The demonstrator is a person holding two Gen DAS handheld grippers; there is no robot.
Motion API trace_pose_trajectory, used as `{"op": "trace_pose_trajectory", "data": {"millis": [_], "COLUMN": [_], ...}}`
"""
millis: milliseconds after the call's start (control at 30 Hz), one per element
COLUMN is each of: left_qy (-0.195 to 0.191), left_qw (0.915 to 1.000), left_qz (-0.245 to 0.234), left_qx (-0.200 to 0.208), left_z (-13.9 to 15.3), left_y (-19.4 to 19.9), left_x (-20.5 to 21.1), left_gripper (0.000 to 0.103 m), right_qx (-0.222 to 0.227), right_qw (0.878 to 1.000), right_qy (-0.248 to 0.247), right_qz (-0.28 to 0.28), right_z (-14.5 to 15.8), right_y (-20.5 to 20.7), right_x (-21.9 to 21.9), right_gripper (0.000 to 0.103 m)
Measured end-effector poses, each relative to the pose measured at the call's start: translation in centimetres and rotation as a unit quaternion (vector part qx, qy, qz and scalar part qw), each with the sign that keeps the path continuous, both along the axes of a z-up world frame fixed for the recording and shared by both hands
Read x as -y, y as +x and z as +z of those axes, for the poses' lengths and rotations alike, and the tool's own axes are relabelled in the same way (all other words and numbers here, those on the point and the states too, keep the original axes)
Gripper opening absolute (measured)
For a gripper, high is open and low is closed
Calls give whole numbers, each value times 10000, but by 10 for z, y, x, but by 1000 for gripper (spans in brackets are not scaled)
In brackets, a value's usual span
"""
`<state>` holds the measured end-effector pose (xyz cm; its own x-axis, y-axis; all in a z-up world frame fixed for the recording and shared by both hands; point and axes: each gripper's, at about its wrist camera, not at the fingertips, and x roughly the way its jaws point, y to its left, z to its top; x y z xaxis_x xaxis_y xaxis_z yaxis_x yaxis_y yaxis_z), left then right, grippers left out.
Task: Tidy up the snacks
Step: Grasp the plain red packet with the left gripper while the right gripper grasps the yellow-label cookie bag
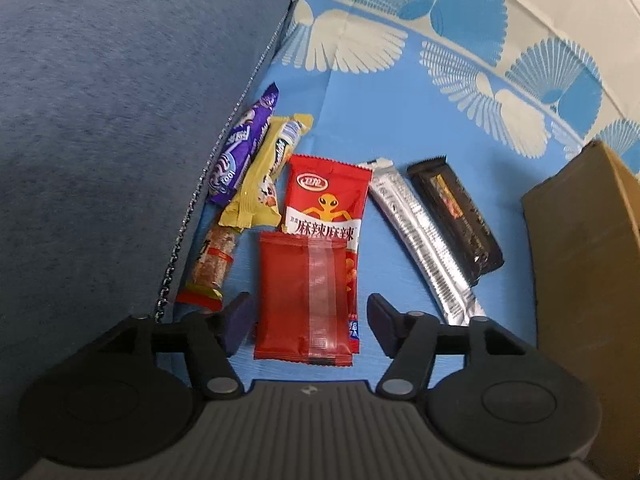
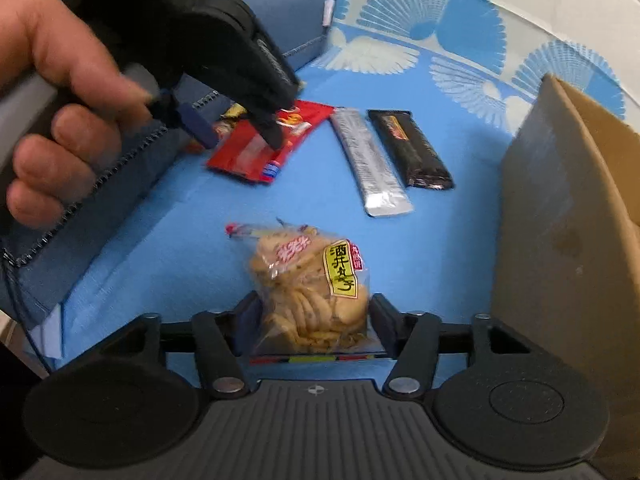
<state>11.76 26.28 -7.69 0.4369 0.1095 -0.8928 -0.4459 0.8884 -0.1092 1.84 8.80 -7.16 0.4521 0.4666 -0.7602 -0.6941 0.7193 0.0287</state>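
left gripper [image 1: 308, 322] spread around red packet [image 1: 302, 300]; right gripper [image 2: 310, 328] apparently pinching cracker bag [image 2: 310, 288]

A plain red packet [image 1: 302, 300] lies flat on the blue cloth, overlapping the lower end of a red packet printed with an orange alien [image 1: 326, 200]. At its ten o'clock lie a yellow wrapper [image 1: 260, 184] and a purple one [image 1: 244, 148]; at two o'clock, a silver bar [image 1: 420, 236] beside a black bar [image 1: 456, 216]. A clear bag of crackers [image 2: 308, 292] lies at six o'clock.
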Motion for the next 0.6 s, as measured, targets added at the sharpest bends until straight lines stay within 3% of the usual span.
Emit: {"op": "trace_pose_trajectory", "data": {"millis": [100,267,400,500,600], "left_qy": [105,176,199,299,343], "left_qw": [9998,9995,9993,9987,9986], "left_qz": [-53,-111,-161,-228,-220], "left_qx": [-134,-236,-288,-344,-335], "left_z": [-4,-9,-11,-11,-7], "left_y": [3,5,5,3,-1], "left_x": [0,1,1,3,4], "left_gripper": [70,69,59,53,50], "right_qx": [198,-191,-203,-137,-151], "right_qw": [9997,9998,9997,9998,9998], "right_qy": [79,110,99,62,112], "right_qz": [87,-16,24,95,111], "right_z": [3,-12,-16,-17,-16], "right_y": [0,11,11,9,11], "right_x": [-3,-4,-7,-7,-5], "right_gripper": [81,81,73,58,54]}}
